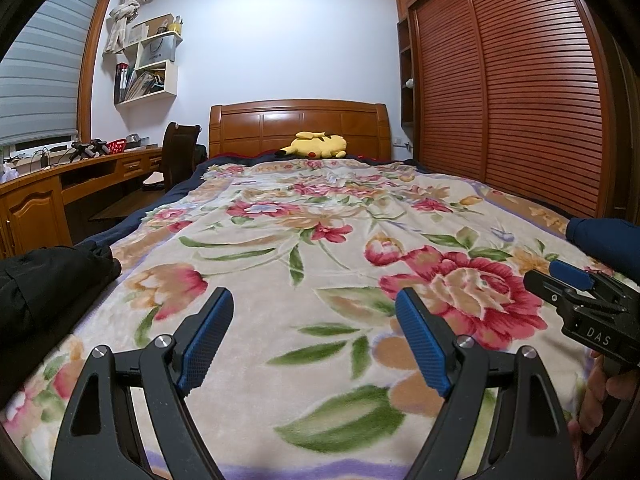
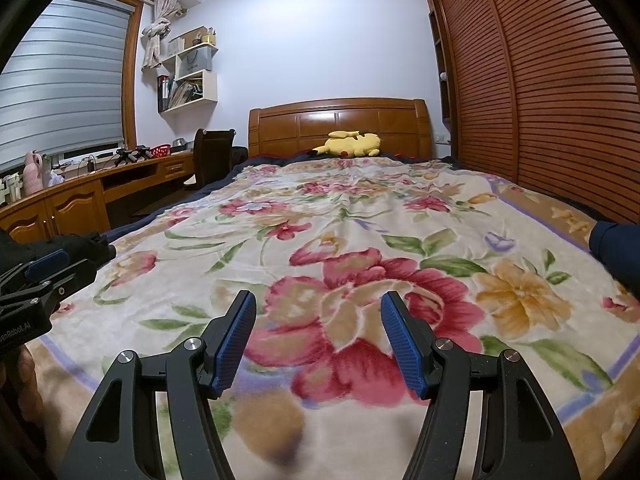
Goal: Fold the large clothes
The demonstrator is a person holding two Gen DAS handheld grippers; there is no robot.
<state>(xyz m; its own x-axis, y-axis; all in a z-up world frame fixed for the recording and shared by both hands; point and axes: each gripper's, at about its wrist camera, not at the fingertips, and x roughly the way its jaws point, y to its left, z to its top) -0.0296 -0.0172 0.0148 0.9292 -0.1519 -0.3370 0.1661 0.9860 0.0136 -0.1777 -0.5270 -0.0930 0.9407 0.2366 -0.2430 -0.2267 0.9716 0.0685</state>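
Left gripper (image 1: 314, 312) and right gripper (image 2: 318, 314) hover over the near end of the floral blanket (image 1: 320, 216), jaws wide apart, holding nothing. A black garment (image 1: 48, 280) lies bunched at the blanket's left edge, a navy garment (image 1: 604, 240) at its right. Judged: neither folded, neither taken up; folding not begun.

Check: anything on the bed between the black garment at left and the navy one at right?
Nothing but floral blanket between the black garment and navy garment; both wrist views show it.
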